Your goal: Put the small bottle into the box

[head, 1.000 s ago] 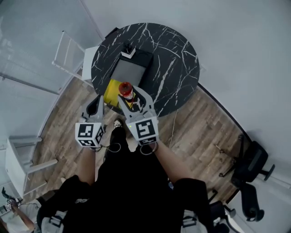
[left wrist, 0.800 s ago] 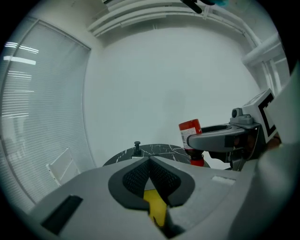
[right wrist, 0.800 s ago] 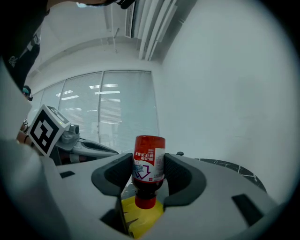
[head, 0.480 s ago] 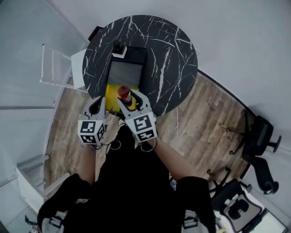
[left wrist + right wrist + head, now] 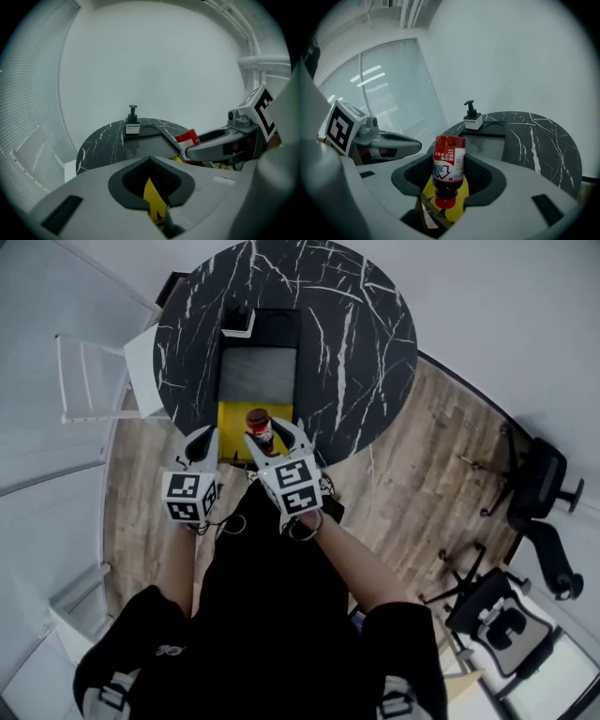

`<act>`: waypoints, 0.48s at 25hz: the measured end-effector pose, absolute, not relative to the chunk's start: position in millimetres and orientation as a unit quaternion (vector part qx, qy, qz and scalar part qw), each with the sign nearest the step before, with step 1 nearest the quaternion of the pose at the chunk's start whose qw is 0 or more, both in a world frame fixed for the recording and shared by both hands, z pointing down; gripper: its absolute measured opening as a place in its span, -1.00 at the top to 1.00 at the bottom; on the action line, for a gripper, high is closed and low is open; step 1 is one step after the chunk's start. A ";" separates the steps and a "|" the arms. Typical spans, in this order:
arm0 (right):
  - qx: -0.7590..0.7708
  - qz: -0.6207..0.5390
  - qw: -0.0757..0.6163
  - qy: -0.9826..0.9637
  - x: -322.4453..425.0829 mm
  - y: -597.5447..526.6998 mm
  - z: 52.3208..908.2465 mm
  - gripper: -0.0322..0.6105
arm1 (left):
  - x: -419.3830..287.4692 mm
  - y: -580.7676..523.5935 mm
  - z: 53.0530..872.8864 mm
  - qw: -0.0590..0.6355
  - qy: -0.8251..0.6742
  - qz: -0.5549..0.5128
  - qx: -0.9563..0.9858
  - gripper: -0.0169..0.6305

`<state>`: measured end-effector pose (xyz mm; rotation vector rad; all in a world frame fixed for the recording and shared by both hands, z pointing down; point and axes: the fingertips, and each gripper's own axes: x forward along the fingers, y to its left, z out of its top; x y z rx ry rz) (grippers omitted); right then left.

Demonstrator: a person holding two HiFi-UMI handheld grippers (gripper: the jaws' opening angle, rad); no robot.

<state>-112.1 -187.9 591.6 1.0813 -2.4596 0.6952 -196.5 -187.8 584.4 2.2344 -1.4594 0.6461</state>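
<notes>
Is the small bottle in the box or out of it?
Out: the small bottle is clamped in the right gripper, over the yellow box.

A round black marble table (image 5: 366,334) fills the upper middle, with a dark tray (image 5: 277,324) and small white block (image 5: 237,322) on it. White chair (image 5: 89,381) upper left; black office chairs (image 5: 544,493) right, on wooden floor (image 5: 431,446).

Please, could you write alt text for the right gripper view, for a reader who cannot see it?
The right gripper holds a small bottle with a red label between its jaws, upside down, red cap toward the camera. Below it shows part of a yellow box; beyond lies a round black marble table, with the left gripper at the left.
</notes>
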 end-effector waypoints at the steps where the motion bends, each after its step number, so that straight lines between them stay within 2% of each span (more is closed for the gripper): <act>1: 0.386 0.254 0.189 -0.866 -113.2 -188.5 599.0 0.27 | -197.2 -189.2 589.9 0.199 -0.514 0.234 0.801 0.96; 12: 0.407 0.300 0.235 -0.830 -129.9 -193.8 652.6 0.27 | -213.6 -206.2 627.6 0.216 -0.471 0.263 0.814 0.96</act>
